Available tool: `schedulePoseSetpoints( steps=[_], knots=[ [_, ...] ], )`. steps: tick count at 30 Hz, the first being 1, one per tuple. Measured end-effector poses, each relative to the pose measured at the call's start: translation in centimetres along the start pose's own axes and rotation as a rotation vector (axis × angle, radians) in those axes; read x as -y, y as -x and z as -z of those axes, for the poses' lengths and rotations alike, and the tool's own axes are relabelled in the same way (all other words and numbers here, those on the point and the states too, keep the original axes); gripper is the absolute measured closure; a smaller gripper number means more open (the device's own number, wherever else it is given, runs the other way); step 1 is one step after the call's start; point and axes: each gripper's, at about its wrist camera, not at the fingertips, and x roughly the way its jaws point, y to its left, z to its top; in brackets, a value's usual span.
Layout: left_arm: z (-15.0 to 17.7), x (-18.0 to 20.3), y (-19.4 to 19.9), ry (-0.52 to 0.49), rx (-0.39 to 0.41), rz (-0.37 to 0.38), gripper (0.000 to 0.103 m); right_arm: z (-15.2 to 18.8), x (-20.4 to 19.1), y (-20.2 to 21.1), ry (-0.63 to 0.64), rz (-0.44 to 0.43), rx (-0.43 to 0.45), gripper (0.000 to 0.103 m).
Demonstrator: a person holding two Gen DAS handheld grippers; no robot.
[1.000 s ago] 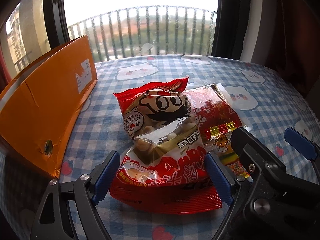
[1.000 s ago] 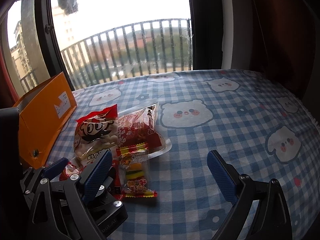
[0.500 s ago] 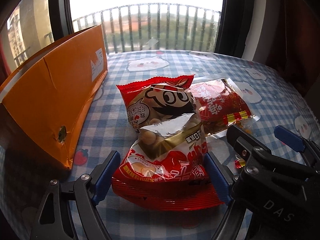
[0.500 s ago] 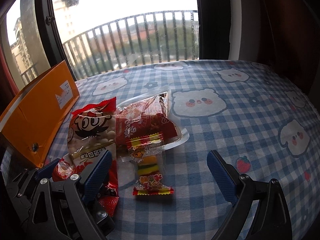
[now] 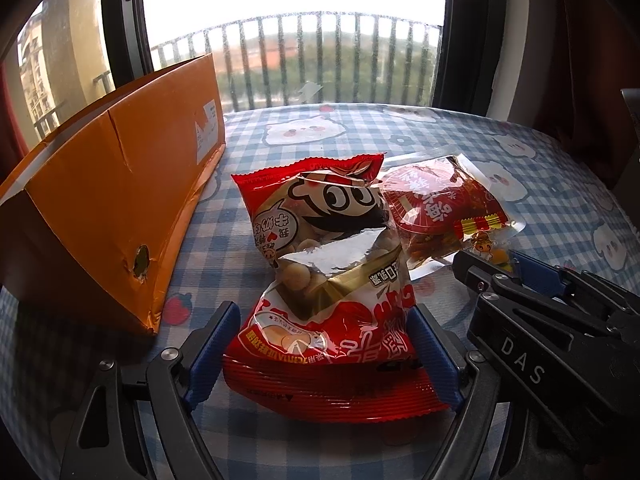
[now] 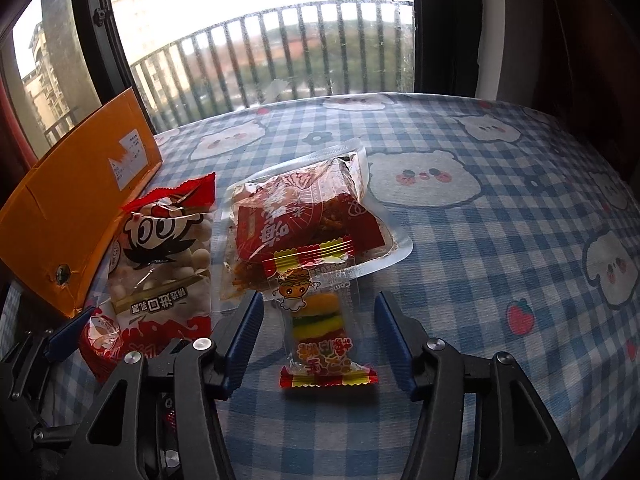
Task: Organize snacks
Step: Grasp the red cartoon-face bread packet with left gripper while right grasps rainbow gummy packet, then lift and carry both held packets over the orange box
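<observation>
A red snack bag with a cartoon face [image 5: 332,276] lies on the checked tablecloth; its near end sits between the blue pads of my left gripper [image 5: 326,350], which touch or nearly touch its sides. The bag also shows in the right wrist view [image 6: 160,264]. My right gripper [image 6: 320,344] is open, its pads on either side of a small burger gummy packet [image 6: 320,320], apart from it. A clear packet of red spicy strips [image 6: 308,224] lies just beyond, also seen in the left wrist view [image 5: 436,216]. The right gripper's body [image 5: 560,328] is at the left view's right.
An orange cardboard box [image 5: 104,196] stands on the left side of the table, also in the right wrist view [image 6: 80,196]. The table [image 6: 500,240] has a blue checked cloth with bear prints. A window with a balcony railing is behind.
Both grippers have moved forward. The right gripper's pads have narrowed and now flank the gummy packet. The left pads sit closer around the red bag's end.
</observation>
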Motion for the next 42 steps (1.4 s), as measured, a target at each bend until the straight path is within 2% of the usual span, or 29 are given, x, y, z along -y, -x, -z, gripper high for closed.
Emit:
schedulePoseSetpoints(
  steps=[2,7,16,39,40,42],
  knots=[
    [0.2,0.2,0.3,-0.009,0.004,0.001,0.018,0.1,-0.1,0.1,0.0,-0.014,-0.001,0.063],
    [0.7,0.5,1.1,-0.02,0.01,0.02,0.021,0.7,-0.9,0.9,0.02,-0.025,0.008,0.064],
    [1.4,0.7,2.5,-0.011,0.017,0.066,0.033,1.5,-2.2,2.9,0.028,-0.047,0.019,0.065],
    [0.8,-0.2,9.0,0.014,0.128,0.122,0.048,0.5,-4.1,9.5,0.036,-0.056,0.125,0.064],
    [0.7,-0.3,9.2,0.013,0.135,0.122,0.057,0.5,-4.1,9.7,0.038,-0.058,0.128,0.064],
    [0.7,-0.5,9.3,0.023,0.128,0.139,0.063,0.4,-4.3,10.1,0.04,-0.063,0.133,0.064]
  ],
)
